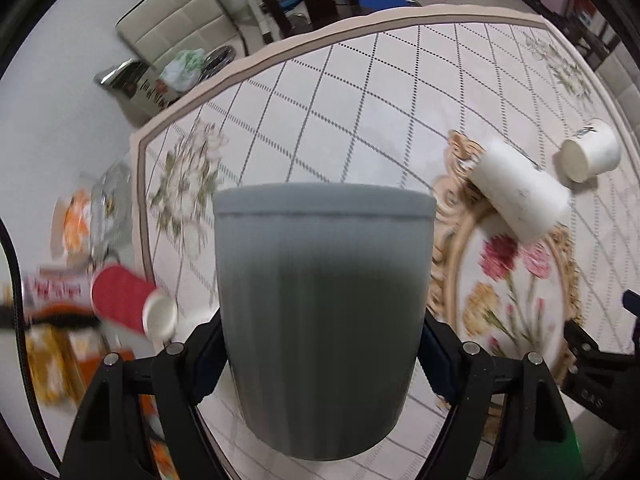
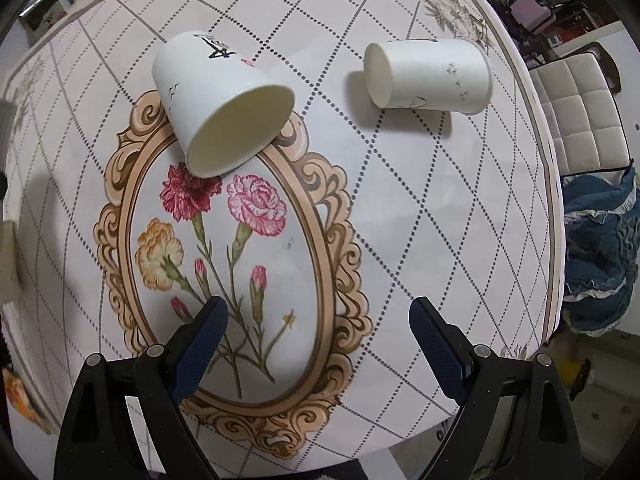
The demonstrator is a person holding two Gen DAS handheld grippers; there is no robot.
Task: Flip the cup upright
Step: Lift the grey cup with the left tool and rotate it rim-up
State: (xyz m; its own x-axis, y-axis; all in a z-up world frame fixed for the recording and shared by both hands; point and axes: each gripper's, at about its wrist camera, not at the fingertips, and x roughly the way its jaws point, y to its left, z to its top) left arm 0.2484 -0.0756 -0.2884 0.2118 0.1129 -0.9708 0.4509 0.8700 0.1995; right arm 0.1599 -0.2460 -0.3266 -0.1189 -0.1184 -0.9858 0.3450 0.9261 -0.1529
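My left gripper [image 1: 322,344] is shut on a grey ribbed cup [image 1: 322,312] and holds it above the table, rim away from the camera. Two white paper cups lie on their sides on the flowered tablecloth: one [image 2: 222,102] on the oval frame with its mouth toward the right wrist camera, one [image 2: 430,76] further right with its base toward the camera. Both also show in the left wrist view, the near cup [image 1: 520,194] and the far cup [image 1: 590,156]. My right gripper [image 2: 316,340] is open and empty above the printed carnations.
The table edge [image 1: 280,46] curves across the left wrist view. Beyond it are a red cup [image 1: 128,300] and cluttered packets on the left and a padded chair [image 1: 180,28]. A white chair [image 2: 580,120] and blue cloth [image 2: 600,260] stand off the table's right side.
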